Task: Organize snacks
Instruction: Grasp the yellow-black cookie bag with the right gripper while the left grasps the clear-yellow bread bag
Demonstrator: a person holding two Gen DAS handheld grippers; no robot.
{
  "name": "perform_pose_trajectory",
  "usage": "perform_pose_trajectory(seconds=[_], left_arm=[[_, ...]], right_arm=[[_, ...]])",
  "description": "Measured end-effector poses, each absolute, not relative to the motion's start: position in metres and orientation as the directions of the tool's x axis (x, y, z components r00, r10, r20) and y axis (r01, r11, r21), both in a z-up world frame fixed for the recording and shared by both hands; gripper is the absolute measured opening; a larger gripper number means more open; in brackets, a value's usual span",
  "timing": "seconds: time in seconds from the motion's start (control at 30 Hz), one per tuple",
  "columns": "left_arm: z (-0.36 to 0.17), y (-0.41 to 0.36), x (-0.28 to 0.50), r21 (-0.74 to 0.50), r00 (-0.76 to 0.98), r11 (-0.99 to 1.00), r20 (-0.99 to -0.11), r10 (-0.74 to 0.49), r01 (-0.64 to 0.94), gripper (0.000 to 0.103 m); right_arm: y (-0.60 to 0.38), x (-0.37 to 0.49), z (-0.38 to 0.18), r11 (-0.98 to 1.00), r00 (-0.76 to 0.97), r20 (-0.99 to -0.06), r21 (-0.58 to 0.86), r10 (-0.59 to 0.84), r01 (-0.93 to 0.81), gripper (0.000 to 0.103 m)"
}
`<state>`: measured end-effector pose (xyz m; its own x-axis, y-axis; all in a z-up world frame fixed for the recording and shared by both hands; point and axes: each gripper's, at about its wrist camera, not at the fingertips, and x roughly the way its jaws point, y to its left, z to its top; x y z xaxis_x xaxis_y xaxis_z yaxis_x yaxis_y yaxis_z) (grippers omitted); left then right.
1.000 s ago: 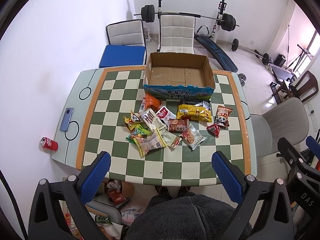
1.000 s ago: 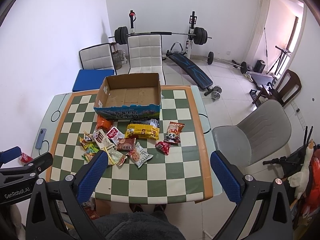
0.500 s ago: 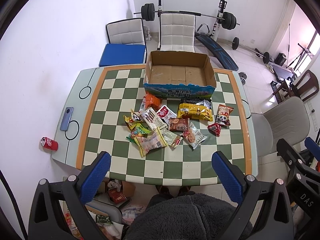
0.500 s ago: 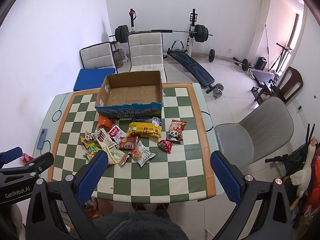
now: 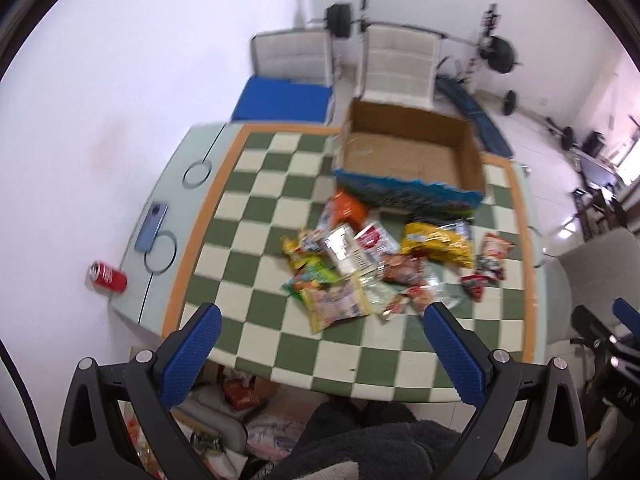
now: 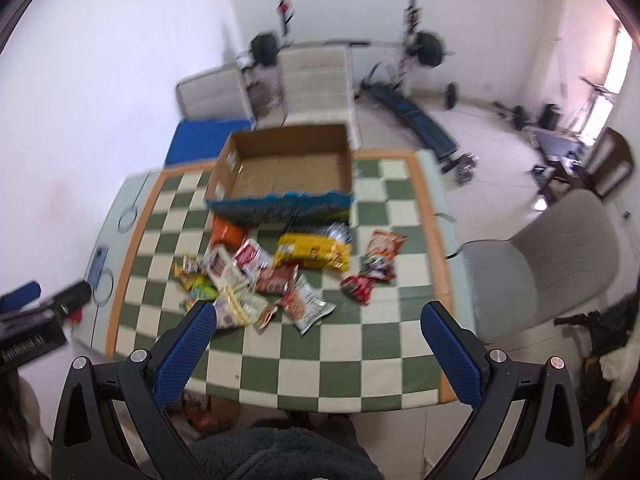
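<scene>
A pile of several snack packets [image 5: 376, 264] lies on the green-and-white chequered table [image 5: 256, 216], just in front of an empty open cardboard box [image 5: 408, 156]. The pile [image 6: 280, 276] and the box [image 6: 284, 168] also show in the right wrist view. A yellow bag [image 6: 312, 254] and a red-orange packet [image 6: 382, 254] lie to the right of the pile. My left gripper [image 5: 320, 334] is open and empty, above the table's near edge. My right gripper [image 6: 318, 334] is open and empty, also high above the near edge.
A red can [image 5: 108, 277] and a phone [image 5: 151, 227] lie at the table's left end. A grey chair [image 6: 548, 264] stands to the right, two white chairs [image 5: 396, 64] behind the box, gym equipment beyond. Bags lie on the floor under the near edge.
Both grippers have moved forward and down toward the table, so the snacks and box look larger. The views are blurred by motion. Both stay open.
</scene>
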<state>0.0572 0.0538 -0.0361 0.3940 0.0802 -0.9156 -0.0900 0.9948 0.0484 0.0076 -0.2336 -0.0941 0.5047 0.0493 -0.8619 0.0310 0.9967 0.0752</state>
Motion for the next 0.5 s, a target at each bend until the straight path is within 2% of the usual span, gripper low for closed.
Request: perform_pose_trajectory(seconds=[0.17,0.3,0.43,0.47,0.5], left_arm=[[-0.096,0.076,0.083,0.022,0.271,0.987,-0.960,0.066,-0.160,0.103],[-0.141,0.078,0.096,0.025,0.183,0.973,-0.981,0.068,-0.231,0.103],[-0.181,0.068,0.110,0.077,0.126,0.954,-0.985,0.118,-0.290,0.103],[-0.191,0.065,0.114,0.093,0.111,0.947,-0.985,0.133,-0.307,0.103],[-0.200,0.062,0.117,0.100,0.098,0.942,-0.985,0.138,-0.321,0.103]], right_arm=[[-0.219,0.061,-0.147,0.998,0.446,-0.895,-0.010,0.020,-0.065,0.103],[-0.215,0.113,-0.204,0.990,0.357,-0.934,-0.019,0.032,-0.139,0.103],[-0.237,0.178,-0.271,0.993,0.249,-0.963,0.081,0.100,-0.087,0.099],[-0.246,0.191,-0.286,0.991,0.231,-0.964,0.120,0.130,-0.055,0.090],[-0.259,0.210,-0.307,0.983,0.209,-0.962,0.182,0.178,0.001,0.074]])
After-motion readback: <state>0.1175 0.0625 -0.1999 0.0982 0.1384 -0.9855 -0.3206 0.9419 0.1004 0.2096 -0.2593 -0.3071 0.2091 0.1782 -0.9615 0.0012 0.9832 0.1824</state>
